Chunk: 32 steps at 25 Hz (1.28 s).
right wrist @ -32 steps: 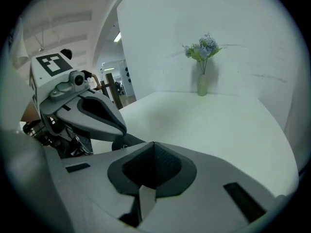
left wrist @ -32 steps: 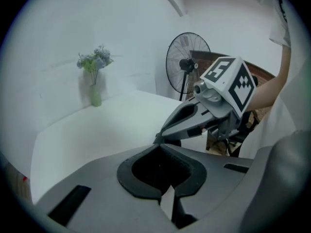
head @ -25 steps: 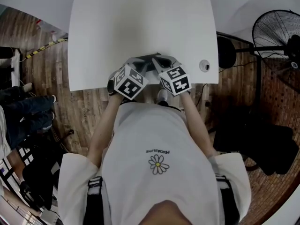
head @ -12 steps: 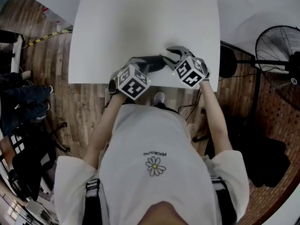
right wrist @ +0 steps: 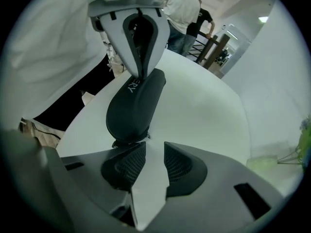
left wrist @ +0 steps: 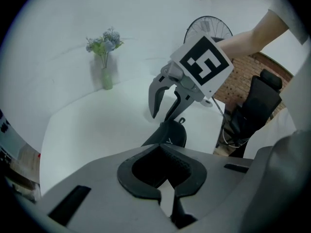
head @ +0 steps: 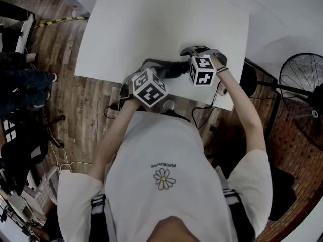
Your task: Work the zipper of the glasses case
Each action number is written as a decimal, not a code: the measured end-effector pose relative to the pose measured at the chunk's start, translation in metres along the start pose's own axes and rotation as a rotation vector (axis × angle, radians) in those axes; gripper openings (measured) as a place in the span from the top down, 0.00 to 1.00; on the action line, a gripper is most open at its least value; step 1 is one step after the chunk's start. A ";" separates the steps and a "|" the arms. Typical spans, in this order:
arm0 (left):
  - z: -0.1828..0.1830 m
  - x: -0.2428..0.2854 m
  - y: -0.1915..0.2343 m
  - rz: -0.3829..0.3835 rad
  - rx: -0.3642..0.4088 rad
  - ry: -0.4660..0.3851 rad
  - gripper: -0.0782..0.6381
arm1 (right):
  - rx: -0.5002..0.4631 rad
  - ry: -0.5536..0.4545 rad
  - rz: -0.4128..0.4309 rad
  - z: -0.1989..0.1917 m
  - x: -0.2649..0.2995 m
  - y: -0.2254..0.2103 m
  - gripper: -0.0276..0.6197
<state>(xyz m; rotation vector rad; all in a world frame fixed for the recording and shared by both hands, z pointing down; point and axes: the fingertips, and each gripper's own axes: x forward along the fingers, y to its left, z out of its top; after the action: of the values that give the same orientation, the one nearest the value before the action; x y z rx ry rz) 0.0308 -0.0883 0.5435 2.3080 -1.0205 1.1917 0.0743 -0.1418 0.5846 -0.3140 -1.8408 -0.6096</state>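
One dark oval fabric glasses case (right wrist: 133, 106) lies lengthwise just ahead of my right gripper (right wrist: 154, 145), jaws opening, empty. My left gripper (right wrist: 141, 75) pinches its far end.

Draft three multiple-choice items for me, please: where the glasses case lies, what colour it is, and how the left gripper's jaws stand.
1. Where does the glasses case lie?
A. on the floor
B. on the white table, near the person's edge
C. on a chair

2. What colour is the glasses case?
A. white
B. red
C. black

3. How does the left gripper stand?
A. jaws wide apart above the table
B. shut on one end of the case
C. set down beside the case

Answers: B, the head view shows it on the tabletop; C, it looks black in every view; B, the right gripper view shows its jaws pinched together on the case's far end.
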 end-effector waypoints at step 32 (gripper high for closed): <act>-0.017 -0.013 0.024 0.057 0.145 0.050 0.87 | 0.562 -0.380 -0.042 0.124 -0.013 0.074 0.93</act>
<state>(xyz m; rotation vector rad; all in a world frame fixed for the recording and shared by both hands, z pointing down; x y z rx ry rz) -0.0015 -0.0890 0.5423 2.3591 -1.0193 1.3809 0.0169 -0.0114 0.5599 -0.0106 -2.2974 -0.0381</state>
